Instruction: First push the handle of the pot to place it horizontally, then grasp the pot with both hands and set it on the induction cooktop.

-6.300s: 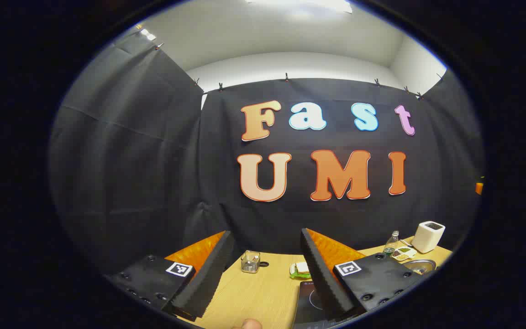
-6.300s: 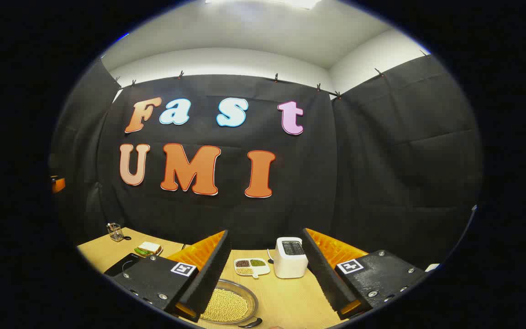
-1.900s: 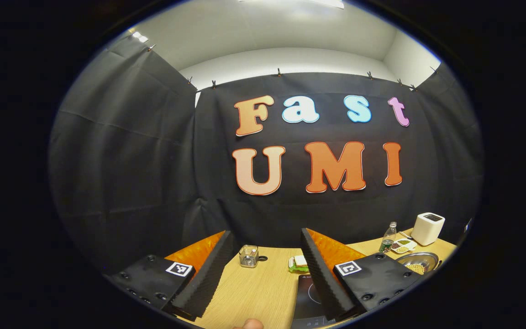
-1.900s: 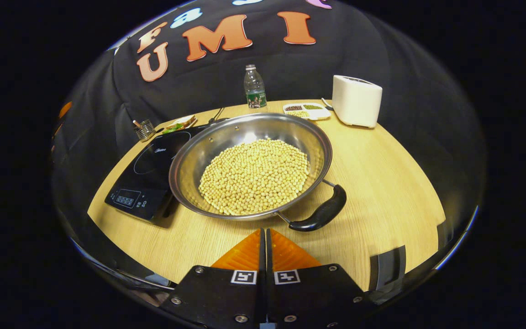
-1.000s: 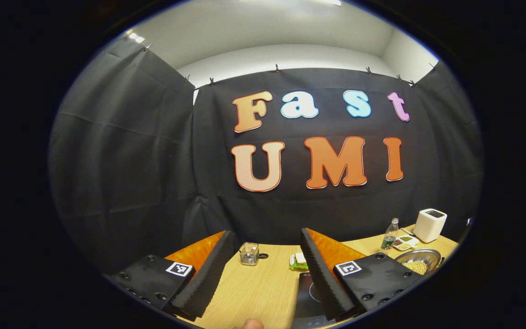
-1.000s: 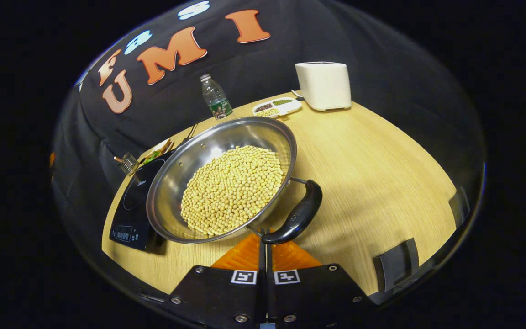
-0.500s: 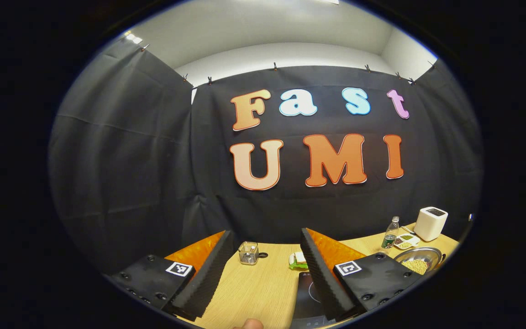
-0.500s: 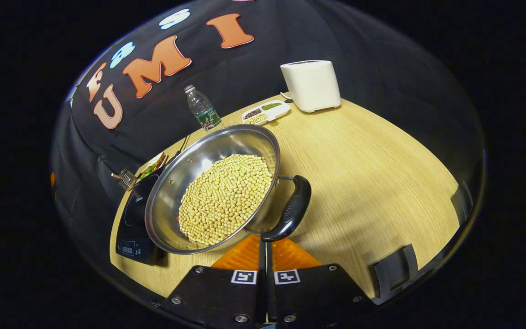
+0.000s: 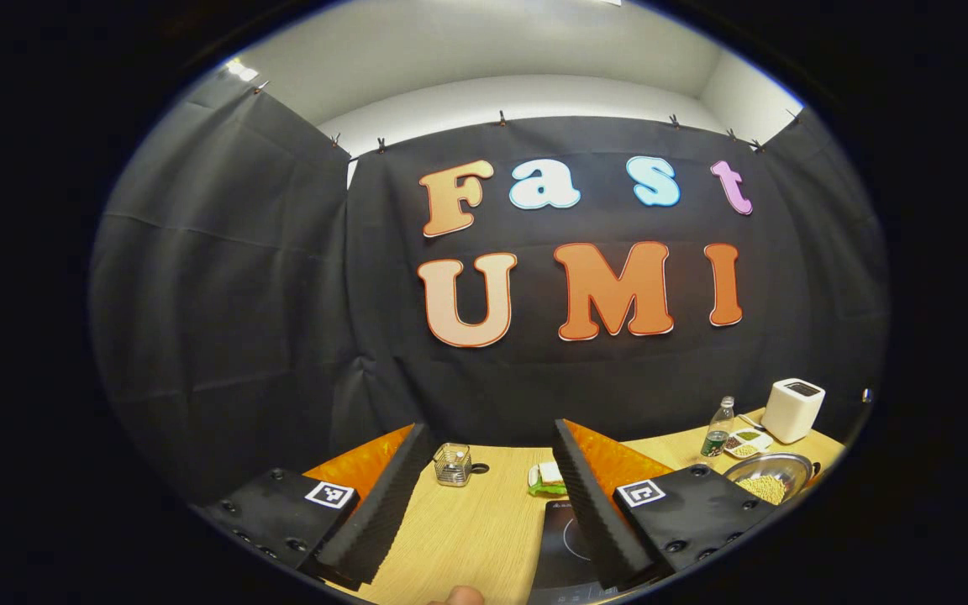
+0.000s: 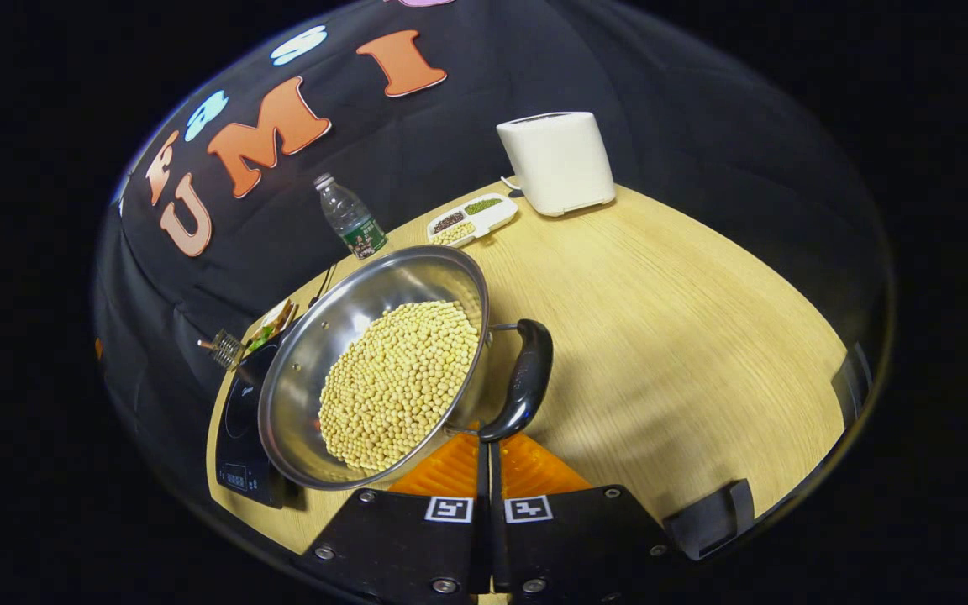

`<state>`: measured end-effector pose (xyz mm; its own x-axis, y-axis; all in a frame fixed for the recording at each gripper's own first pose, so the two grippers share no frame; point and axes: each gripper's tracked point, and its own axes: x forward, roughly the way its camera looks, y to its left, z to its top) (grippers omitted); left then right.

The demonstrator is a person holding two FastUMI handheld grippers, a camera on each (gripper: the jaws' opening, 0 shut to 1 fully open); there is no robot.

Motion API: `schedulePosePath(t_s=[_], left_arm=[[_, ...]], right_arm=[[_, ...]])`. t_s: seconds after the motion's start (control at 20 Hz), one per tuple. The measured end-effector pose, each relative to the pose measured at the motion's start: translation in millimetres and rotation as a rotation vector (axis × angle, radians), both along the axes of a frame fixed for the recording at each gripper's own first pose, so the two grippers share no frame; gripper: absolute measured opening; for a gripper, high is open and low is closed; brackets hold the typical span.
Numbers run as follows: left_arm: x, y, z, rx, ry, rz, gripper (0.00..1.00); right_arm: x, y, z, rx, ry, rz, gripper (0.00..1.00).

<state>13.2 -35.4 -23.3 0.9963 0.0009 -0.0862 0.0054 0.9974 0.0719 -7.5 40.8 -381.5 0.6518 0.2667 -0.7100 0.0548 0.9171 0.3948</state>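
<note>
Pot (image 10: pixel 307 361): bright silver steel, filled with pale yellow beans (image 10: pixel 396 382). Its handle (image 10: pixel 520 382) is glossy black on thin silver wire.

Cooktop (image 10: pixel 240 437), left of the pot: black, with a thin pale ring marked on top.

Counter (image 10: pixel 686 336): light wood, fine straight grain.

Toaster (image 10: pixel 557 162), far side: plain white, dark top slot.

Tray (image 10: pixel 472 218) beside it: white, three compartments holding dark brown, green and pale yellow grains.

Bottle (image 10: pixel 349 218): clear, with a green label.

Each hand-held gripper body is black and carries small black-and-white square markers (image 10: pixel 488 509).
</note>
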Motion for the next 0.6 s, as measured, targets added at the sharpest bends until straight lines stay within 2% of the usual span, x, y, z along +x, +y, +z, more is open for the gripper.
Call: schedulePosePath(t_s=[0.6], left_arm=[[21,-31,-18,0.014,0.036,-0.035,0.98]], right_arm=[[49,-22,-8,-0.014,-0.012,-0.064,0.00]])
